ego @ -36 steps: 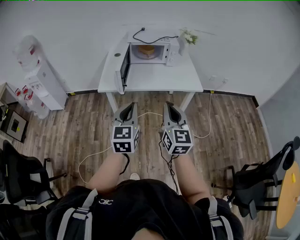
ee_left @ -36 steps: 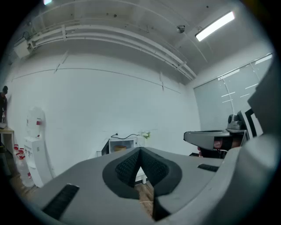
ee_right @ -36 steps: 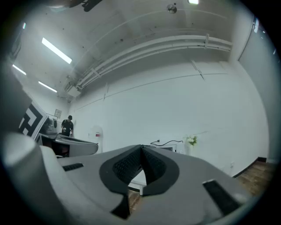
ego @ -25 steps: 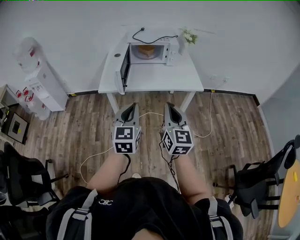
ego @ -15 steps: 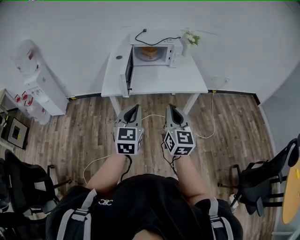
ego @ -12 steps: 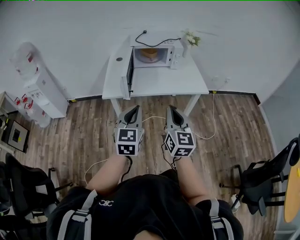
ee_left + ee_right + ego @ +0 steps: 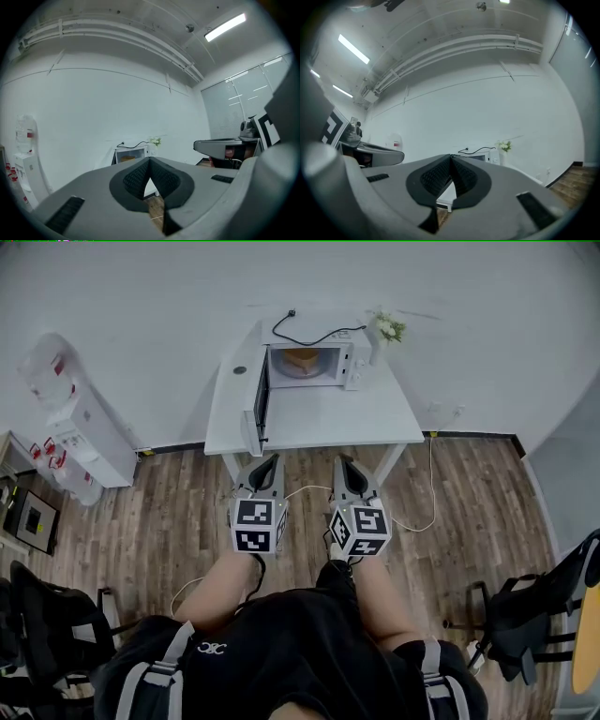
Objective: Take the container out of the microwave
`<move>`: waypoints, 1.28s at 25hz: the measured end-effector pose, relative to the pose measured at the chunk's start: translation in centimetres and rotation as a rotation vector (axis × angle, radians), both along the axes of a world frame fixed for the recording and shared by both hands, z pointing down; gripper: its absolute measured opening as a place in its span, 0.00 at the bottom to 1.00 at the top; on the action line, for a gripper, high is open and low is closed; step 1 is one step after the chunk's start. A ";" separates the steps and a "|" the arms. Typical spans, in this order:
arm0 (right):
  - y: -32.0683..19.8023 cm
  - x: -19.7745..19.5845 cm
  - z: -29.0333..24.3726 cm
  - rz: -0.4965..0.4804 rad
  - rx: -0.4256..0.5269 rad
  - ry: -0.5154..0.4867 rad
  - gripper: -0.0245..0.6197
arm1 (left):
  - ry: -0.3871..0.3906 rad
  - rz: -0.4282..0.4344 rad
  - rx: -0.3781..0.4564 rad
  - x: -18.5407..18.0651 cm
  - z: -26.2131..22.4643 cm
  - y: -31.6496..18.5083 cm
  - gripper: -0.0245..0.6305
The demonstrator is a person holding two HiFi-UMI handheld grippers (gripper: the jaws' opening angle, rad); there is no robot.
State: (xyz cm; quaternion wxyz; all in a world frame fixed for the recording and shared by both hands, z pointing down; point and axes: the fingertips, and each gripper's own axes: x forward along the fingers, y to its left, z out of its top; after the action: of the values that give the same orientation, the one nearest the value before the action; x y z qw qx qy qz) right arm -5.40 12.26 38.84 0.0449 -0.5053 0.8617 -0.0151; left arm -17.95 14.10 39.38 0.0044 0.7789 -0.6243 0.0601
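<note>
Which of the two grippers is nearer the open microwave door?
The left gripper, just below the door hanging open at the microwave's left; the right gripper sits farther right.

Orange container (image 7: 302, 359), inside open microwave (image 7: 319, 360)

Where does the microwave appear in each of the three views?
Head view: microwave at top centre, door open.
Left gripper view: microwave small, just above the jaw tips, left of centre.
Right gripper view: microwave right of the jaw tips, partly hidden.
Shared landmark: flowers beside it.
</note>
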 end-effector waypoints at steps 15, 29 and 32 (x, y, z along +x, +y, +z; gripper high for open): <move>-20.5 2.3 1.6 -0.077 -0.028 -0.012 0.04 | -0.018 -0.056 -0.040 3.0 1.8 -19.8 0.06; -40.3 5.5 2.1 -0.156 -0.075 0.027 0.04 | -0.010 -0.122 -0.094 5.9 2.9 -39.8 0.06; -44.0 5.8 2.7 -0.178 -0.099 0.028 0.04 | -0.016 -0.129 -0.118 6.2 3.5 -43.3 0.06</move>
State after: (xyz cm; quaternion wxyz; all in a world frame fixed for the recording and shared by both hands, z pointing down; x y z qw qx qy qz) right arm 0.42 -31.75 41.55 0.0064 -0.4284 0.9019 -0.0549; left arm -11.71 -29.21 42.92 0.0491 0.7350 -0.6685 0.1024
